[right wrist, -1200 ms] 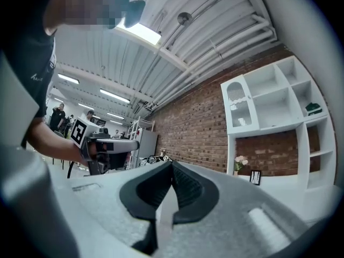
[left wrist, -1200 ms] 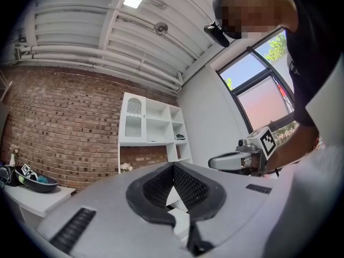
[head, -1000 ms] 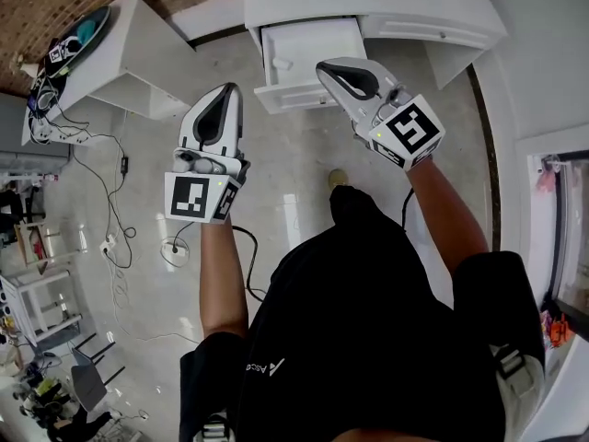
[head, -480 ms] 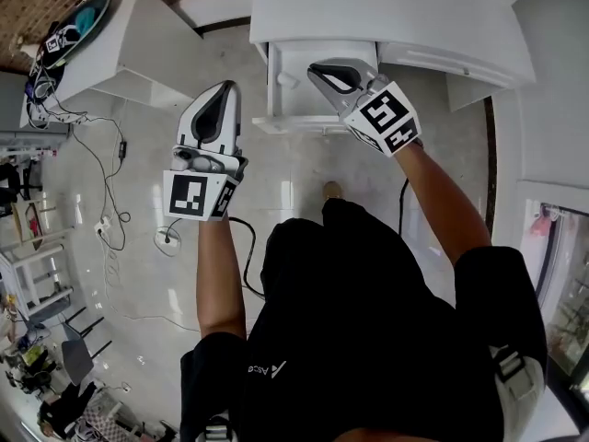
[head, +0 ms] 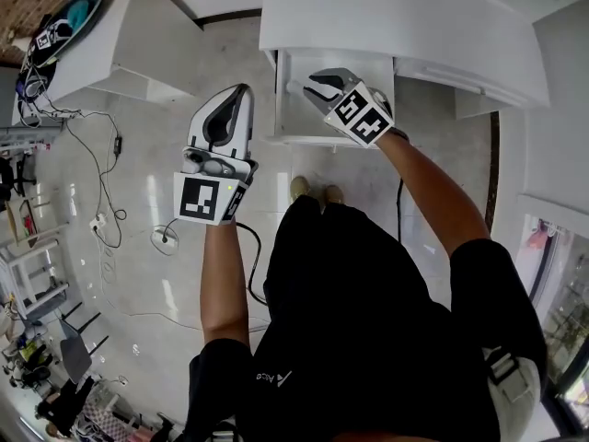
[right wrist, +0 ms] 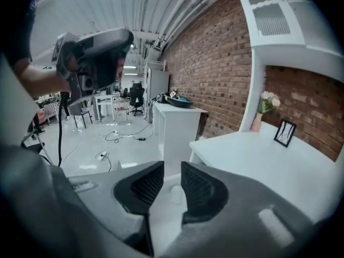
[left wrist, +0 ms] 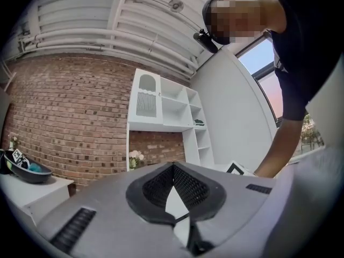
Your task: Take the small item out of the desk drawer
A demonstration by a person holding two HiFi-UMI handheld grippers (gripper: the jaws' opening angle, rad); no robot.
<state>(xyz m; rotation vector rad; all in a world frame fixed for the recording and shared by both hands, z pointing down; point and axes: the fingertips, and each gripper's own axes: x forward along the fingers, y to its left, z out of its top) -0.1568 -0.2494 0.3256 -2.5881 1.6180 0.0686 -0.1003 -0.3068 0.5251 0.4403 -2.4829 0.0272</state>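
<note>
The white desk drawer [head: 300, 122] stands pulled out under the desk top [head: 386, 17]. A small white item [head: 294, 87] lies near its left side. My right gripper [head: 316, 85] reaches down into the drawer right beside the item. In the right gripper view the item [right wrist: 175, 194] sits just beyond the gap, and the right gripper [right wrist: 172, 184] has its jaws opening, pads not pressing on it. My left gripper [head: 230, 104] hangs over the floor left of the drawer, shut and empty; its pads [left wrist: 161, 184] meet at the tip.
A white side cabinet [head: 138, 40] stands at the left with a dark object [head: 60, 30] on it. Cables [head: 110, 155] trail across the floor. The person's feet [head: 313, 190] are just before the drawer. A picture frame [right wrist: 284, 132] and a flower vase [right wrist: 263, 112] stand on the desk.
My right gripper has moved left and down into the drawer, and its jaws have parted. The left gripper has kept its place beside the drawer.
</note>
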